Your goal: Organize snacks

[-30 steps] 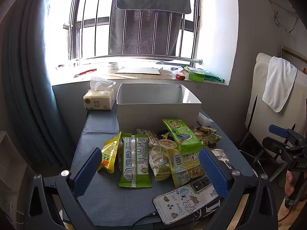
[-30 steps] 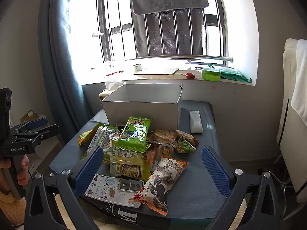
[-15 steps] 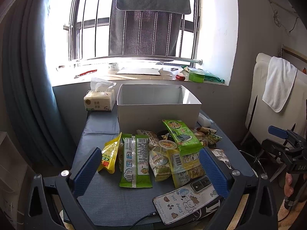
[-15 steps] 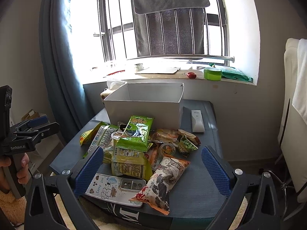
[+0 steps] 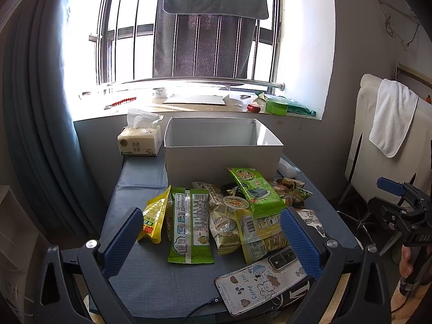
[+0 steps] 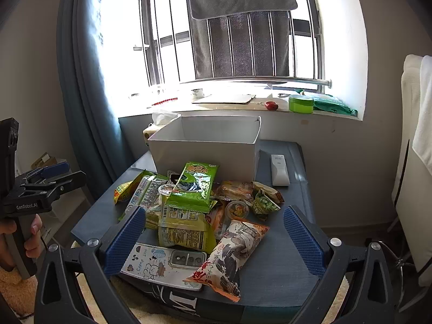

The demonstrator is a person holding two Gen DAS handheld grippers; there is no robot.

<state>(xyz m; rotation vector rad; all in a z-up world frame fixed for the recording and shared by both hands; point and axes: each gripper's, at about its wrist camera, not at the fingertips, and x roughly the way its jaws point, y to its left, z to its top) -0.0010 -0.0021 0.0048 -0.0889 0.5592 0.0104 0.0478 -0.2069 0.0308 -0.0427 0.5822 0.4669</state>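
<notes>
A pile of snack packets (image 5: 216,210) lies on the blue table (image 5: 140,183) in front of an open white box (image 5: 221,151); the pile (image 6: 194,202) and the box (image 6: 205,154) also show in the right wrist view. A green packet (image 6: 195,186) tops the pile. A white and orange packet (image 6: 232,253) lies nearest the right side. My left gripper (image 5: 210,232) is open and empty, held short of the pile. My right gripper (image 6: 213,232) is open and empty, also short of the pile.
A phone in a cartoon case (image 5: 264,278) lies at the table's near edge with a cable plugged in. A tissue pack (image 5: 139,143) stands left of the box. A white remote (image 6: 279,168) lies right of the box. A windowsill behind holds small items.
Both views have shifted only slightly; the right gripper has crept a little toward the pile. Nothing on the table has moved.
</notes>
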